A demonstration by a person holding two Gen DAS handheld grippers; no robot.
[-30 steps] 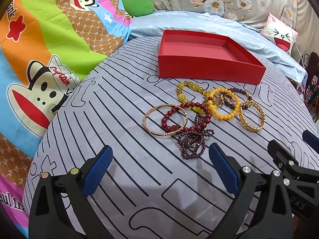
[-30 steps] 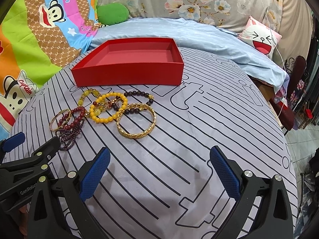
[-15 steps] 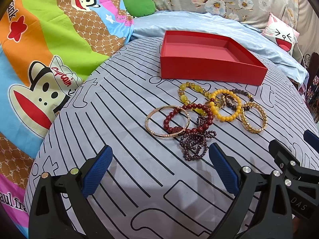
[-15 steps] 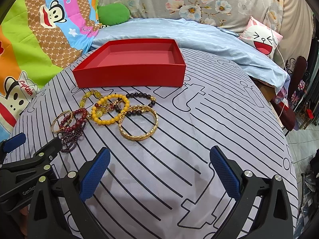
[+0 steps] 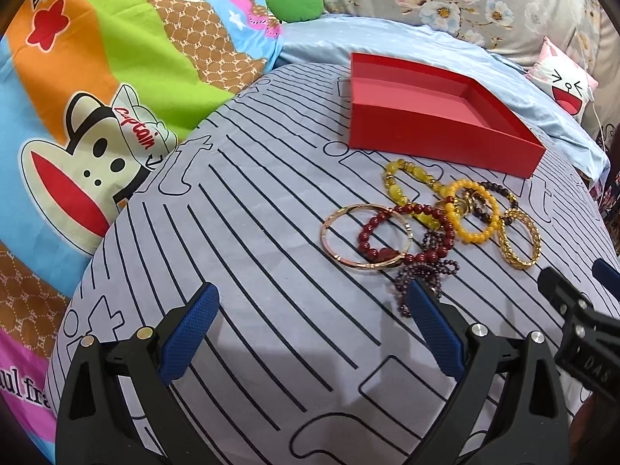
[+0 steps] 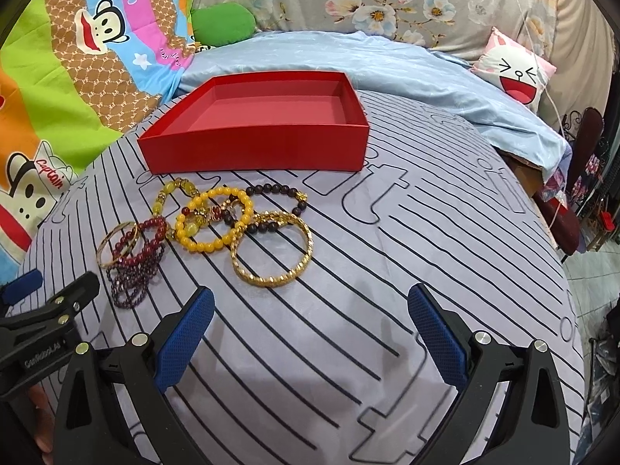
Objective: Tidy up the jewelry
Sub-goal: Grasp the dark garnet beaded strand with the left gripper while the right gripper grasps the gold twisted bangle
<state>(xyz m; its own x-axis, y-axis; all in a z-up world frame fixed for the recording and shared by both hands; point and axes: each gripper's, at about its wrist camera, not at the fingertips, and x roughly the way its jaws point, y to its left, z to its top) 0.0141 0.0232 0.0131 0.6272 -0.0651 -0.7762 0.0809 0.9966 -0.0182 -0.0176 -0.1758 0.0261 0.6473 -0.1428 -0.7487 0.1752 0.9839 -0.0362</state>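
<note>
Several bracelets lie in a loose pile on the striped grey cloth: a thin gold bangle (image 5: 328, 232), a dark red bead bracelet (image 5: 387, 217), a purple bead string (image 5: 426, 267), a yellow bead bracelet (image 5: 474, 235), a braided gold bangle (image 6: 271, 279) and a dark bead bracelet (image 6: 271, 188). An empty red box (image 5: 438, 137) stands behind them; it also shows in the right wrist view (image 6: 255, 153). My left gripper (image 5: 310, 333) is open and empty, just in front of the pile. My right gripper (image 6: 310, 333) is open and empty, near the braided bangle.
A colourful cartoon quilt (image 5: 97, 97) lies to the left, a light blue sheet (image 6: 387, 66) and a cartoon cushion (image 6: 515, 73) behind. The bed's right edge (image 6: 558, 232) drops to the floor. Each gripper shows at the other view's side.
Both grippers have moved forward towards the bracelets, which now appear closer. The left view has swung slightly so the pile sits more to the right. Nothing was picked up.
</note>
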